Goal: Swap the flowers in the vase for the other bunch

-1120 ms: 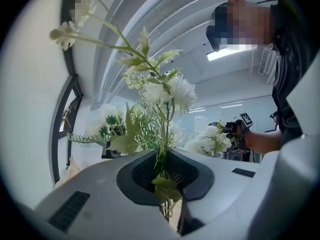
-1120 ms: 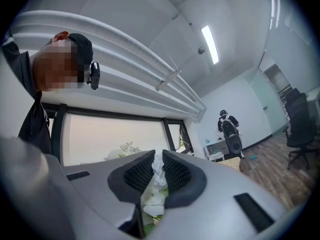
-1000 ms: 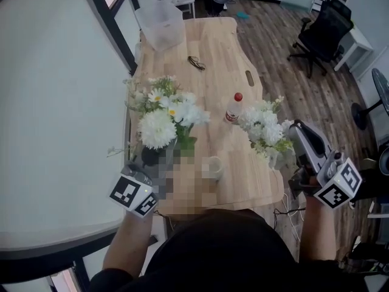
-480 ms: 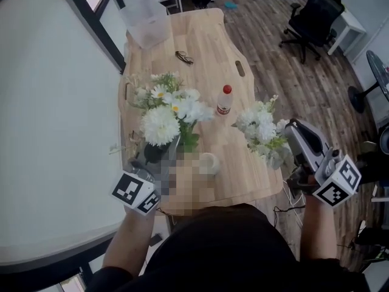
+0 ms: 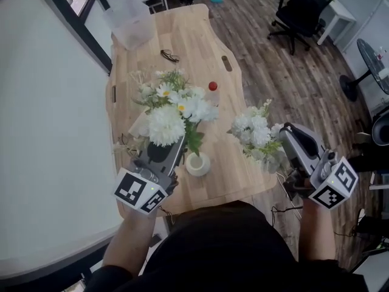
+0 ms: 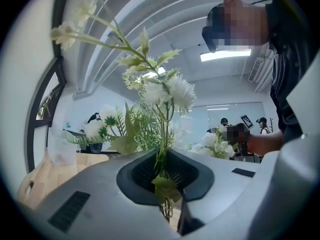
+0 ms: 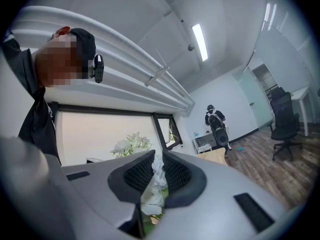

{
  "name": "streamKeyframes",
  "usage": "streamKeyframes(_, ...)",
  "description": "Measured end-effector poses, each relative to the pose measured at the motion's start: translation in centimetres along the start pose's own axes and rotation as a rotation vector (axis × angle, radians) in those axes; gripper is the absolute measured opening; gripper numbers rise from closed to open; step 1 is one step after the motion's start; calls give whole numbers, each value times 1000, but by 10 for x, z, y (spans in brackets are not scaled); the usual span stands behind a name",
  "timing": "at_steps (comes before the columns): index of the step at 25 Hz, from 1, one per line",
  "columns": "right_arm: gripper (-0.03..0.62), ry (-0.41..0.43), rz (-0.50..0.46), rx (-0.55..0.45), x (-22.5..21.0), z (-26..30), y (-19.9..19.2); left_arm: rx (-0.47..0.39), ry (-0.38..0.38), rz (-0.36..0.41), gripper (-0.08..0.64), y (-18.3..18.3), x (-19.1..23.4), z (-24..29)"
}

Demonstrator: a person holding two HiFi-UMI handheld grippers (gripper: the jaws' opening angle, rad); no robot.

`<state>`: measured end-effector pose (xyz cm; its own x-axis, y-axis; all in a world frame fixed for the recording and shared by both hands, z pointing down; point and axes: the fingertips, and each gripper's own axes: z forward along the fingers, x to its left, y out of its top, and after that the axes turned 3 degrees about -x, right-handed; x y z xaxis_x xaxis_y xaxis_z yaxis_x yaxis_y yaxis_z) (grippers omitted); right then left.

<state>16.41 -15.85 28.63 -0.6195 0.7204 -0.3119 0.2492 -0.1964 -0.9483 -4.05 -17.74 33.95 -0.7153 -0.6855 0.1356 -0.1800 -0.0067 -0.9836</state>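
A small white vase stands near the front edge of the wooden table, its mouth bare from above. My left gripper is just left of the vase, shut on the stems of a bunch with large white blooms and daisies. In the left gripper view those green stems rise between the pads of the left gripper. My right gripper hangs past the table's right edge, shut on a second bunch of small white flowers. Its white blossoms sit between the pads of the right gripper.
A red-capped bottle stands mid-table behind the bunches. Glasses and a clear plastic bin lie at the far end. A dark window frame runs along the table's left. A black office chair stands on the wood floor to the right.
My left gripper has carried its bunch rightward, closer to the vase. The right gripper and its bunch have hardly shifted. The view has tilted.
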Motion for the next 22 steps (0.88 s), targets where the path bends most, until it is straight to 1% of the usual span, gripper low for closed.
streamKeyframes(5, 64, -25, 3, -4, -6, -5, -4, -8, -42, -10, 35, -11, -2, 10)
streamKeyframes(9, 65, -38, 4, -1, -9, -8, -8, -11, -59, -19, 35, -21, -4, 14)
streamKeyframes(16, 65, -52, 15, 10, -16, -19, -10, 6, -40, -36, 35, -43, -5, 15)
streamKeyframes(19, 66, -54, 19, 10, -16, -15, -14, -1, -29, -43, 34, -50, 2, 9)
streamKeyframes(22, 65, -51, 21, 7, -14, -14, -16, 12, -23, -45, 35, -57, 2, 4)
